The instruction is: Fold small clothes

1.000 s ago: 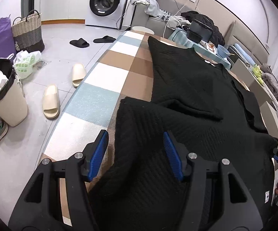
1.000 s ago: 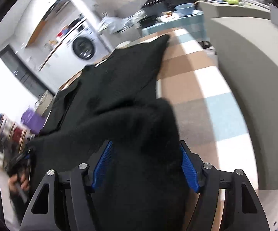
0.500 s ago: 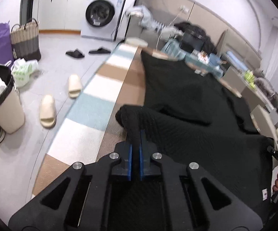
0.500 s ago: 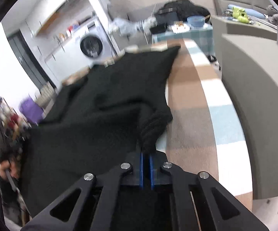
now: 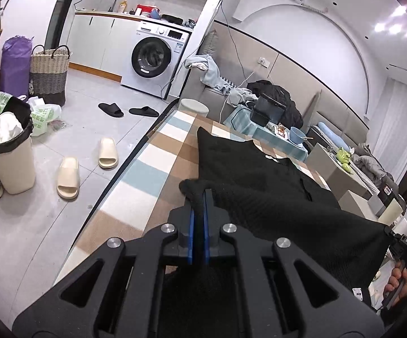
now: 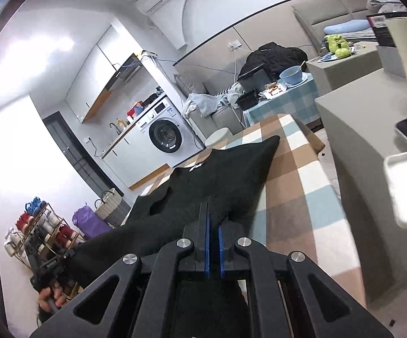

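Note:
A black knit garment lies stretched along the checked table. My left gripper is shut on its near left corner and holds it lifted off the table. My right gripper is shut on the near right corner of the same garment, also lifted. The near edge hangs taut between the two grippers. The far end still rests on the table.
On the floor to the left are cream slippers, a bin and a washing machine. A grey counter with a white tray stands right of the table. A cluttered side table stands beyond the far end.
Both grippers closed on the garment's near corners and then rose, lifting the near edge off the table and pulling it taut.

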Motion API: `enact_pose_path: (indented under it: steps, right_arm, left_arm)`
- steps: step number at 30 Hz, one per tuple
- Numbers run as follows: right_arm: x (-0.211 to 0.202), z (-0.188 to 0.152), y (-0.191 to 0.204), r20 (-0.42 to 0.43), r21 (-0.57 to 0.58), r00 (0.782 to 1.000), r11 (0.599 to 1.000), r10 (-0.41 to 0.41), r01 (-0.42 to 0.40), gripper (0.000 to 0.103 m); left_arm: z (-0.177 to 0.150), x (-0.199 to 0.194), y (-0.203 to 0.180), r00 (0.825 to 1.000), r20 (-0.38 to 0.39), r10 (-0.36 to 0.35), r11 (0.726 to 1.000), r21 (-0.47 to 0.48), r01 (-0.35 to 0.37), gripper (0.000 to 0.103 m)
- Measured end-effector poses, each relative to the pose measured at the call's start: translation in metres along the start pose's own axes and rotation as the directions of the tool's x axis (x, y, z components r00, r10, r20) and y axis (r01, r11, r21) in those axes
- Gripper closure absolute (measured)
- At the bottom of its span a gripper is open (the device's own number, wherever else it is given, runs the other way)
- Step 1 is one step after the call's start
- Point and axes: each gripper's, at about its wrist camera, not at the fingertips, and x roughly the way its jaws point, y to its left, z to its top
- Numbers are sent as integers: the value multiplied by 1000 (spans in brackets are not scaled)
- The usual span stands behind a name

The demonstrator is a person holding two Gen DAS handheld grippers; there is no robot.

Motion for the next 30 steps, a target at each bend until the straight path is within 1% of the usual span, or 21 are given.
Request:
enact_pose_path:
  steps: [2,5,9,11,15,16,17,18,19,20,21,22,23,24,26,28,30]
  right_arm:
    - [-4,3,1,-10,-3,1000,1000,-10,10,99]
    - [1,9,3,-37,0,998,999,-49,49,99]
    - [35,20,-1,-80,38,989,991,-122,126,99]
    - [54,25,-4,-102,50,981,984,-165,171,99]
    - [90,31,-13,-141,50,953,959,-268,278,99]
    - [97,31,-15,-152,46,943,951,-296,306,96]
    - [106,29,-18,-186,36,928,941,-323,335,95]
    - [111,26,-20,-217,18,911,931,-352,364,93]
    - [112,23,-21,-235,2,900,925,-368,379,90]
    - [110,20,-22,-247,-10,897,927,-365,374,87]
    - [105,16,-23,-258,-13,903,935,-345,354,77]
    - [100,11,-24,-269,-16,906,943,-326,334,61]
    - [96,8,-25,-275,-20,904,942,-327,334,56]
    - [90,3,-26,-281,-33,900,941,-332,337,52]
    - [82,-6,-26,-303,-68,891,941,-337,333,52]
    - [79,-12,-27,-308,-103,891,943,-333,317,52]
    - [82,-14,-28,-311,-110,889,942,-336,318,53]
  left_arm:
    - [-2,-7,1,1000,-8,1,1000,3,-1,101]
    - [3,6,3,999,-38,16,1000,5,-16,101]
    - [16,54,2,993,-108,42,999,15,-40,101]
    - [21,80,4,986,-155,58,998,15,-56,101]
    - [21,120,4,972,-214,93,996,26,-89,100]
    - [20,126,5,967,-230,106,994,22,-104,100]
    - [19,133,6,961,-252,116,993,21,-115,96]
    - [17,136,7,954,-273,124,992,23,-122,95]
    - [15,136,7,951,-282,124,992,25,-122,92]
    - [14,139,8,951,-285,124,992,27,-122,87]
    - [12,137,9,950,-285,124,992,29,-121,82]
    - [10,133,9,950,-284,129,992,30,-125,73]
    - [8,131,10,950,-282,131,991,27,-128,66]
    - [5,128,11,951,-281,127,992,24,-126,65]
    - [2,124,11,954,-280,111,994,19,-110,64]
    - [0,121,10,954,-276,113,994,20,-112,65]
    - [-3,113,9,958,-266,106,994,27,-102,71]
